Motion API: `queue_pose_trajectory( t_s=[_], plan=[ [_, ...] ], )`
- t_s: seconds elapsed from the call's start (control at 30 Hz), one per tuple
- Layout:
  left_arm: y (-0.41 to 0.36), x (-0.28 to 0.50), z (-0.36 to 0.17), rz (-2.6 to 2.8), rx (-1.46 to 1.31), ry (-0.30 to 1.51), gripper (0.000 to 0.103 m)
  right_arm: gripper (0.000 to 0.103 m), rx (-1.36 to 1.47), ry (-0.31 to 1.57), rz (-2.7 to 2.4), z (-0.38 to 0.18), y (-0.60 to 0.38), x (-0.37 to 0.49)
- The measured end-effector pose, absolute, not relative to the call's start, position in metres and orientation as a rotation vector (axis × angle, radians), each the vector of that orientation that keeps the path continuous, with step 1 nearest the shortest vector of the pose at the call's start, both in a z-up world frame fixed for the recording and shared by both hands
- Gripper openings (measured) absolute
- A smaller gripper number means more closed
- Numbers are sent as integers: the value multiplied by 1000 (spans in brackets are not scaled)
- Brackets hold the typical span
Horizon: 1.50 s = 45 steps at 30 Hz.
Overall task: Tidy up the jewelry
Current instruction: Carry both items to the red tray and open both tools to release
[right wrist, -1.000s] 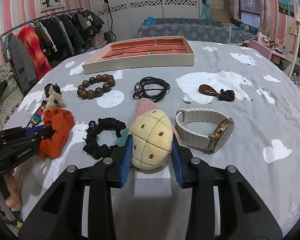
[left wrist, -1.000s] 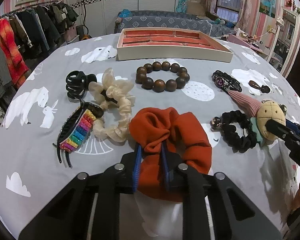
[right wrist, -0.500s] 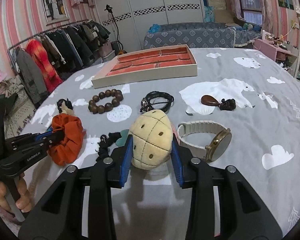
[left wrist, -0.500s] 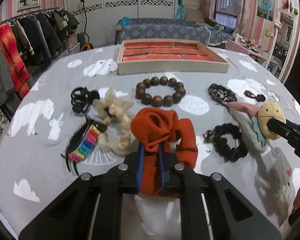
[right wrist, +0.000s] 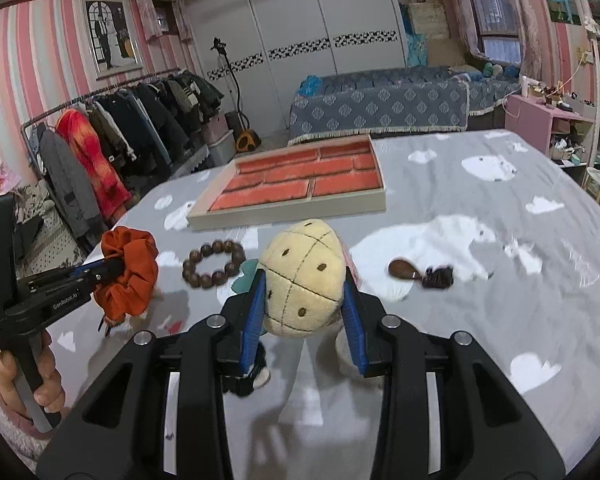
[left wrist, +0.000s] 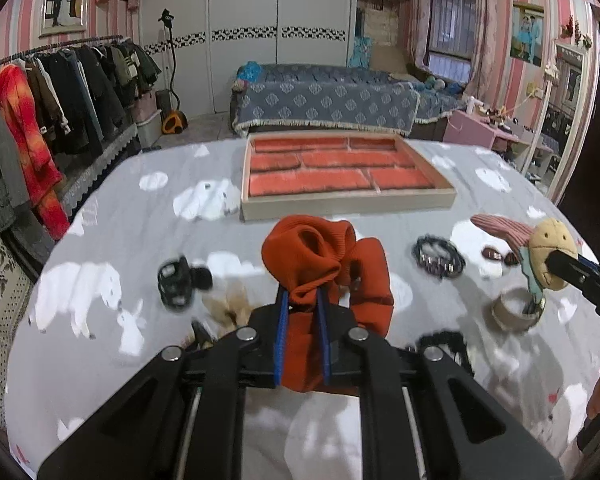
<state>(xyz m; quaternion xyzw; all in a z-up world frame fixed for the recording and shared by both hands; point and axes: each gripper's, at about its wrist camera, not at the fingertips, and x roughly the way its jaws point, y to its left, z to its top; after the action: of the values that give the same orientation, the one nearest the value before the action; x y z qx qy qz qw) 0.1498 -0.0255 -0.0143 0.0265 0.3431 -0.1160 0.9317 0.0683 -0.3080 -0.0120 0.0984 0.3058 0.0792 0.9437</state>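
Rust-orange ribbed fabric scrunchie (left wrist: 324, 264) and tan stitched plush ball hair tie (right wrist: 304, 276), each clamped in its tongs, now lifted off the cloth, bound for the red-lined compartment tray (left wrist: 346, 168).

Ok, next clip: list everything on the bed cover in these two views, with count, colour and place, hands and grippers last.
tray: 1, beige frame, red compartments, far centre, nothing in it.
scrunchie: 1, orange, lifted, pinched by the left gripper.
plush hair tie: 1, tan ball with pink ribbed part, lifted in the right gripper.
bead bracelet: 1, dark brown, on the cover before the tray.
pendant: 1, brown, on a black cord, right of centre.
cord bracelet: 1, black, blurred.
claw clip: 1, black, left side, blurred.
watch: 1, beige strap, under the plush.
left gripper: 1, black, blue fingers.
right gripper: 1, black, blue fingers.
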Motion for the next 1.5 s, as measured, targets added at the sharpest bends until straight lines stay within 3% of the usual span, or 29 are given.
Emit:
queue_pose_trajectory(
  t_s=[0.47, 0.73, 1.13, 1.5],
  plan=[
    [-34, 263, 30, -253, -6, 697, 14, 36, 173, 558, 156, 25, -309, 185],
    [-55, 364, 22, -185, 28, 749, 14, 36, 102, 573, 111, 29, -305, 285],
    [-87, 470, -47, -169, 72, 913, 14, 36, 59, 767, 75, -53, -310, 424],
    [-88, 514, -79, -147, 40, 1027, 14, 36, 63, 893, 42, -86, -322, 459]
  ],
)
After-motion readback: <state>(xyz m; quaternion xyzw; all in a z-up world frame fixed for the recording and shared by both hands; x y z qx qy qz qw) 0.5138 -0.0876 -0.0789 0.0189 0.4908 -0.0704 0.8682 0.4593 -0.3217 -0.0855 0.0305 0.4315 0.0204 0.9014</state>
